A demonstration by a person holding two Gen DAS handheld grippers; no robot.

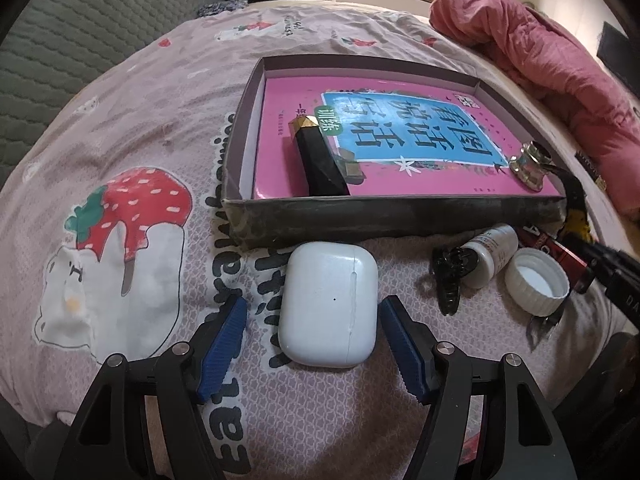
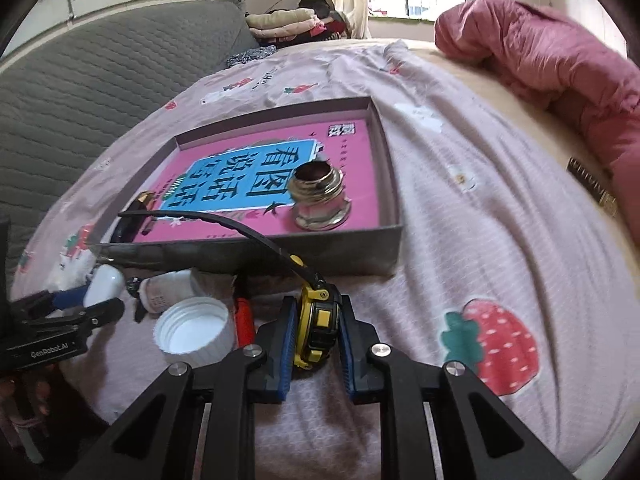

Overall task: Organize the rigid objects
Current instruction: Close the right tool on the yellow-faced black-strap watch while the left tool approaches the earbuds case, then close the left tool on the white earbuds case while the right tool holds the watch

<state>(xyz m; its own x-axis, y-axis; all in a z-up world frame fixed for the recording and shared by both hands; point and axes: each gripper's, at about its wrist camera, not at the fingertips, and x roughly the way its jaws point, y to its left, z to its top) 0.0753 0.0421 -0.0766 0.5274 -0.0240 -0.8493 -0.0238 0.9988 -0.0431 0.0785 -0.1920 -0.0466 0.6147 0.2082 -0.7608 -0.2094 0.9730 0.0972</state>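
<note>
The left gripper point(image 1: 312, 344) is held spread wide, with the white earbud case point(image 1: 329, 304) lying on the bedspread point(image 1: 120, 120) between its blue pads, apart from both; nothing is gripped there yet, and the straddling pose appears chosen so the case can be closed on squarely. Just beyond the case, ahead of this gripper, the shallow box point(image 1: 384, 216) is set with a pink book point(image 1: 400, 136) lining its floor, and a black faceted tube point(image 1: 320, 160) and a metal fitting point(image 1: 530, 166) are already laid on the book, presumably as the collecting place. To the right of the left gripper, a black hair clip point(image 1: 450, 276), a small white bottle point(image 1: 490, 254) and a loose white cap point(image 1: 536, 286) are left on the bedspread, unsorted. Furthest right, the right gripper point(image 2: 314, 344) is pinching the yellow tape measure point(image 2: 316, 328) across its narrow sides, a firm hold for lifting, while its black strap point(image 2: 224, 220) arches toward the box directly ahead. A red object point(image 2: 244, 316) lies just left of this gripper.
</note>
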